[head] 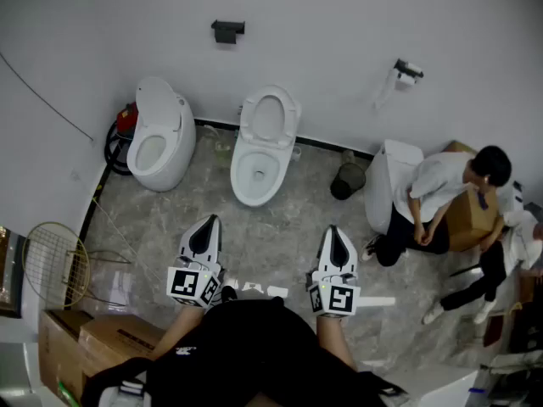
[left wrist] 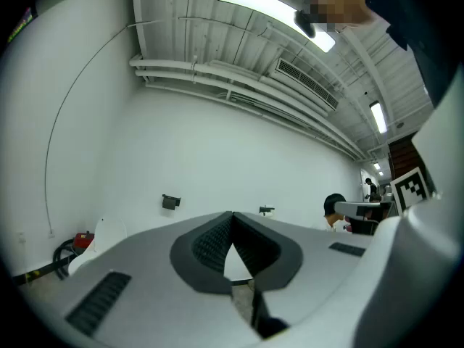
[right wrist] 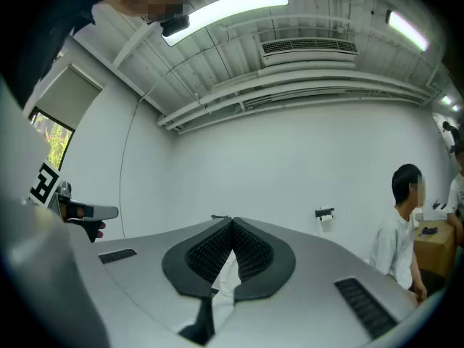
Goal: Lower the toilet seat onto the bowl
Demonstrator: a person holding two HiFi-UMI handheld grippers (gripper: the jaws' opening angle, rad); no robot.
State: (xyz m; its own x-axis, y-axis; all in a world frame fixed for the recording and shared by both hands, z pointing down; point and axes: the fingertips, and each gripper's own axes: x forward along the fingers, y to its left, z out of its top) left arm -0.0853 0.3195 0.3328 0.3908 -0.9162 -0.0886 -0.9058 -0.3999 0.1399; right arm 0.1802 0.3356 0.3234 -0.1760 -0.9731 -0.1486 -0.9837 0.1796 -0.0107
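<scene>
The seat (head: 269, 117) is seen raised, leaning back towards the wall (head: 339, 24), with the bowl (head: 254, 176) open below it. This toilet stands at the far edge of the floor (head: 284, 231), midway along the wall. A second toilet (head: 158, 142) is placed to its left, near the far left corner, with its lid up as well.

The left gripper (head: 211, 221) and the right gripper (head: 333, 230) are held side by side over the near part of the floor, both pointed towards the wall. The seat lies well apart from both, ahead of them and between their two lines; nothing of it is touched. In the left gripper view the fingers (left wrist: 209, 243) are pressed together at their tips with nothing between them. In the right gripper view the fingers (right wrist: 250, 256) are likewise closed and empty.

A person (head: 441, 197) is seated at the right edge of the floor.
</scene>
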